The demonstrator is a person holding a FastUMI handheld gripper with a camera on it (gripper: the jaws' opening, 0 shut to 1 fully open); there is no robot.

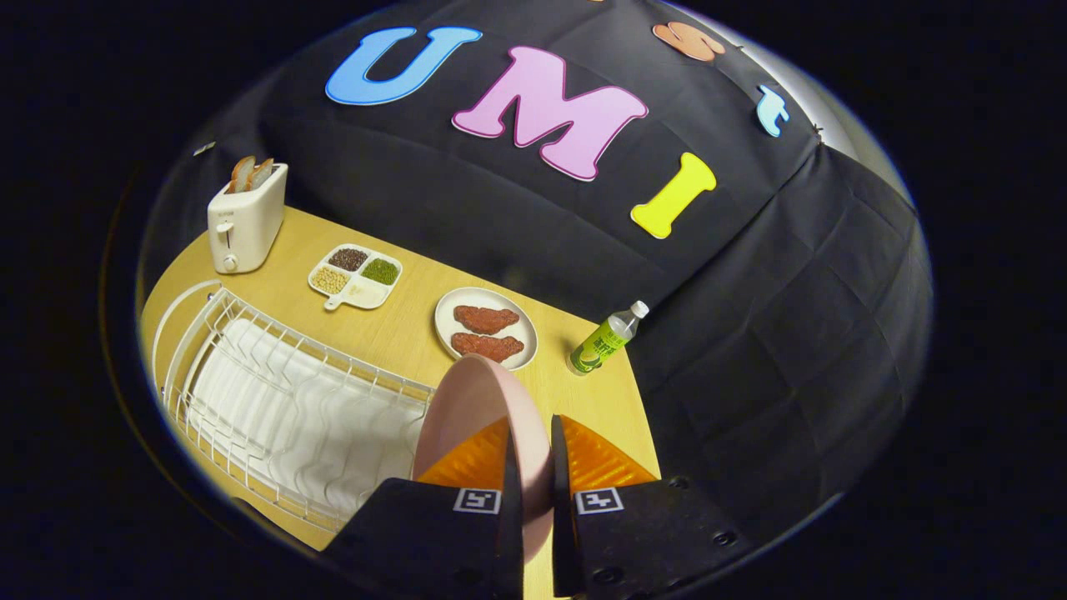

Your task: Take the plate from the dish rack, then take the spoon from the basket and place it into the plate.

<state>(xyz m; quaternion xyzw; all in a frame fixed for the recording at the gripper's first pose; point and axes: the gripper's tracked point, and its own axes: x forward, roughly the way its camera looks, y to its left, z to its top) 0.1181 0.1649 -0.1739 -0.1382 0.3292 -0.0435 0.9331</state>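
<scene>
1. Wooden worktop point(392, 333) carries a white dish rack point(275, 408) along its near edge, now with no plate in it.
2. Claw point(531, 454) is closed narrow on the pink plate point(471, 400), held on edge just beside the rack; removal appears done.
3. Remaining: set plate down, fetch spoon from basket.

The pink plate point(471, 408) looks smooth and matt, pinched on its edge between the ribbed pads of the gripper point(533, 467); the dish rack point(283, 408) is white coated wire; the table point(392, 325) shows pale wood grain; the toaster point(244, 221) is smooth cream plastic; the bottle point(604, 340) is clear glossy plastic; the booth wall is creased matt black cloth.
</scene>
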